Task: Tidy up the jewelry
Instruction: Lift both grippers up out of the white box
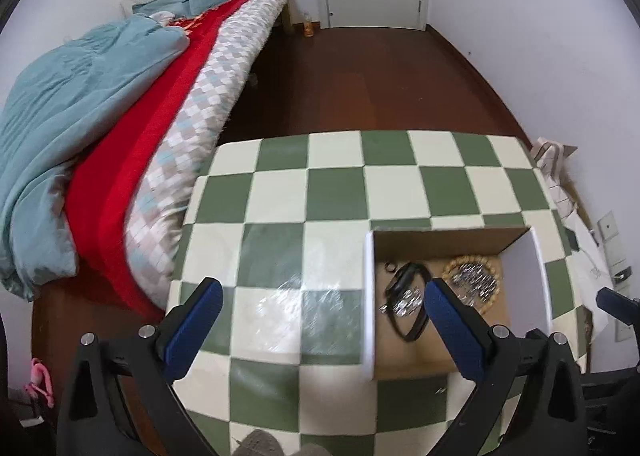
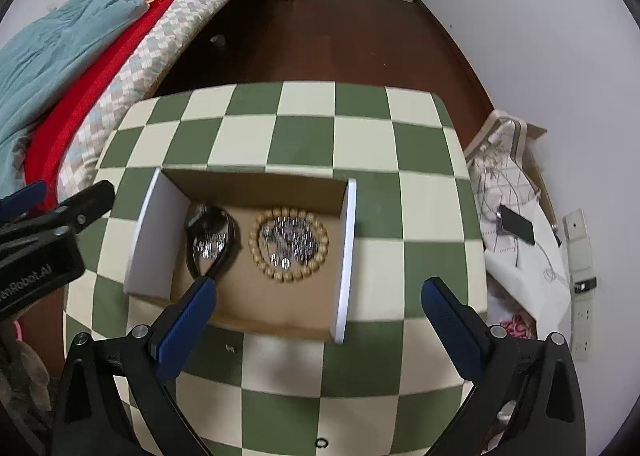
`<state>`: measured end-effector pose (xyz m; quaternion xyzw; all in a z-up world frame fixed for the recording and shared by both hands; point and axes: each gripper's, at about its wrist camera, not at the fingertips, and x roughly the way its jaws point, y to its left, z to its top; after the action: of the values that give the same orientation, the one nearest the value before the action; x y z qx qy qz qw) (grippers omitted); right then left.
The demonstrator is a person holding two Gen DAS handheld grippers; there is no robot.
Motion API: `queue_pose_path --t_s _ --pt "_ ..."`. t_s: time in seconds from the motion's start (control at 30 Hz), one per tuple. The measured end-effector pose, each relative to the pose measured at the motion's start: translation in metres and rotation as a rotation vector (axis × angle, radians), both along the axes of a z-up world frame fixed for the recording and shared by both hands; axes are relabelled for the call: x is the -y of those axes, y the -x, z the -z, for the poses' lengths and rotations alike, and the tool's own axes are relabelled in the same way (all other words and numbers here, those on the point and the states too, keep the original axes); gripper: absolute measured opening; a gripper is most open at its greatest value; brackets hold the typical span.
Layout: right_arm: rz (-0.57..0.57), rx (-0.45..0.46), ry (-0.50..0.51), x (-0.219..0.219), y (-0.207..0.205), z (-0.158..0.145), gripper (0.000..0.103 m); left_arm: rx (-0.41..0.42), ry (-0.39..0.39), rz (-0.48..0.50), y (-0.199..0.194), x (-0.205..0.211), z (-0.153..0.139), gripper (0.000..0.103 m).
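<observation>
An open cardboard box (image 2: 256, 189) with white side flaps stands on the green-and-cream checkered table (image 2: 280, 136). Inside lie a wooden bead bracelet (image 2: 289, 244) ringed around silver pieces, and a black band (image 2: 212, 240) with more silver pieces. My right gripper (image 2: 319, 286) hangs open over the box's near part, nothing between its fingers. My left gripper (image 1: 323, 288) is open over the table just left of the box (image 1: 369, 296), its right finger in front of the black band (image 1: 406, 296) and bead bracelet (image 1: 472, 280). A small dark ring (image 2: 321, 443) lies on the table's near edge.
A bed (image 1: 120, 136) with a blue blanket and red cover runs along the table's left side. Dark wooden floor (image 2: 340, 36) and a white door lie beyond. At the right, a cloth bag (image 2: 512, 196) with a phone on it and a power strip (image 2: 580, 276).
</observation>
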<state>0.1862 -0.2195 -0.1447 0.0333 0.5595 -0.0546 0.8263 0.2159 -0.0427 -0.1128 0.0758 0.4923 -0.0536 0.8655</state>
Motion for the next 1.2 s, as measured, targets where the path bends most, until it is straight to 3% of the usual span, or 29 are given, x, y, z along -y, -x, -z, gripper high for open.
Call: queue_pose_path --t_s 0.33,0.87,1.2 --pt "0.04 0.05 0.002 -0.007 0.035 -0.009 0.103 0.061 -0.012 -0.014 0.041 -0.015 -0.009 0.103" --pt "0.05 0.248 0.084 -0.021 0.107 -0.086 0.103 0.245 0.019 0.008 0.124 -0.025 -0.074 0.103" --pt "0.054 0.353 0.087 -0.03 0.152 -0.123 0.103 0.325 0.037 0.007 0.162 -0.033 -0.097 0.103"
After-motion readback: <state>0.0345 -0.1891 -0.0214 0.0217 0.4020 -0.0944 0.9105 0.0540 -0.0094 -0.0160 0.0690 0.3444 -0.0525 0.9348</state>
